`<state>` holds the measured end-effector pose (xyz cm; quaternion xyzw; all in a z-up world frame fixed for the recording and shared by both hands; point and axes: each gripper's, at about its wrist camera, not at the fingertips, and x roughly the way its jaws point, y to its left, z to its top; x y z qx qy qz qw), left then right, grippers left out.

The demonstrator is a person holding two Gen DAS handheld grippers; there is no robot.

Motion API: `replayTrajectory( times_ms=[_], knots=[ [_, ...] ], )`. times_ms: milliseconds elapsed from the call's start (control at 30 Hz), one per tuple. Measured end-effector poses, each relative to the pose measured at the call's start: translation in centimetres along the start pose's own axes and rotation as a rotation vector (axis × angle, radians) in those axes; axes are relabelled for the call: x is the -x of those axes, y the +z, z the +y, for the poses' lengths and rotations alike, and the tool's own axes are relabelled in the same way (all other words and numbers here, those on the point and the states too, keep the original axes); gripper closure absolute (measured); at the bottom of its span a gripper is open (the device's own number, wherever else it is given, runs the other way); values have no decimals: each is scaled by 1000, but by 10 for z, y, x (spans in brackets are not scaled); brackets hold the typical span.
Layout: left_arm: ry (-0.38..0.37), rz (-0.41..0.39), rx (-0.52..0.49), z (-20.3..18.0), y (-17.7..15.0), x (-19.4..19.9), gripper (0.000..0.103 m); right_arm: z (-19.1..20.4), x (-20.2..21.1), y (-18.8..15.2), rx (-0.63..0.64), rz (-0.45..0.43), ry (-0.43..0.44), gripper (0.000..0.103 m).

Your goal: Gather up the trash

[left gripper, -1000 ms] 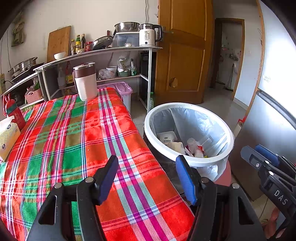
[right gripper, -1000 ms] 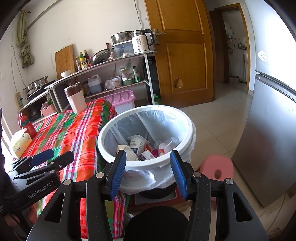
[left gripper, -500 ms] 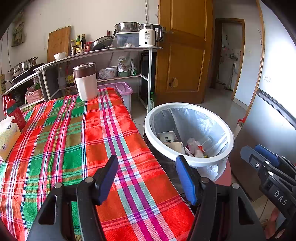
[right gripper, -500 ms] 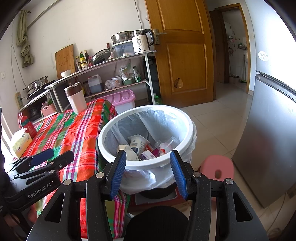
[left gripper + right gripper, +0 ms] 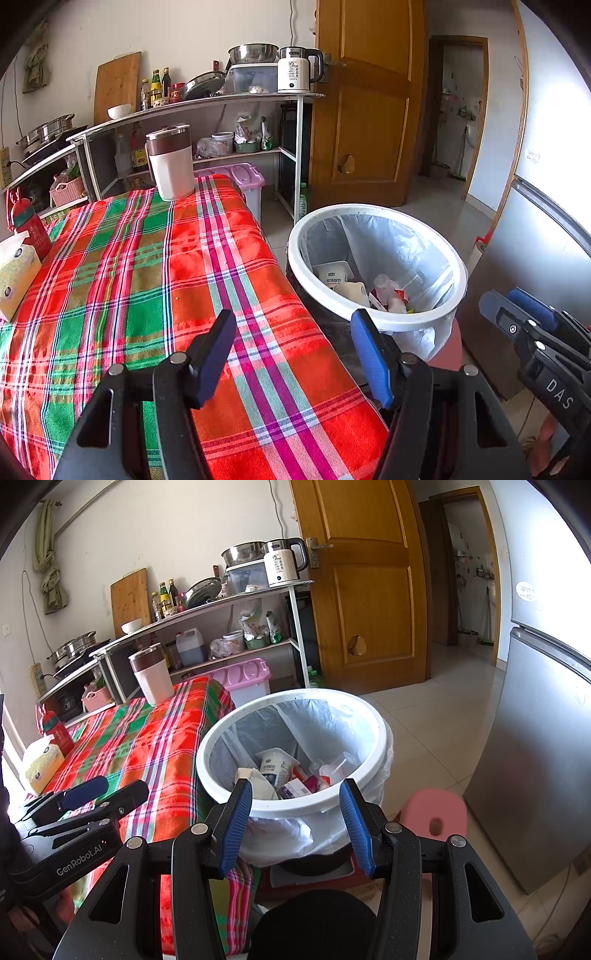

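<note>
A white-rimmed trash bin [image 5: 448, 254] [image 5: 356, 705] with a clear plastic liner stands on the floor beside the table. Inside it lie a yogurt cup [image 5: 275, 766], a crumpled wrapper [image 5: 258, 782] and other small packets. My left gripper [image 5: 293, 325] hovers open over the near right corner of the checked tablecloth [image 5: 129, 280], with nothing between its blue pads. My right gripper [image 5: 295, 794] hangs open just in front of the bin's near rim, also empty. Each gripper shows at the edge of the other's view.
On the table stand a white and brown jug [image 5: 170, 162], a tissue box [image 5: 14, 273] and a red bottle [image 5: 31, 229]. Behind are a metal shelf [image 5: 207, 107] of kitchenware, a pink bin [image 5: 243, 679], a wooden door [image 5: 369, 590], a fridge [image 5: 535, 738] and a pink stool [image 5: 434, 814].
</note>
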<state>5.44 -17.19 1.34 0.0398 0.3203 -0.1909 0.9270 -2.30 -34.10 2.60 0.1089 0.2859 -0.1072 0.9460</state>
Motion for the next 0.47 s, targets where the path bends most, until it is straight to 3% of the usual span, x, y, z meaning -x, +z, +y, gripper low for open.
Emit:
replayTrajectory(
  times_ms=[467],
  knots=[
    [-5,7,4,-1,0,0,36,0,1,0,-1,2,0,53]
  ],
)
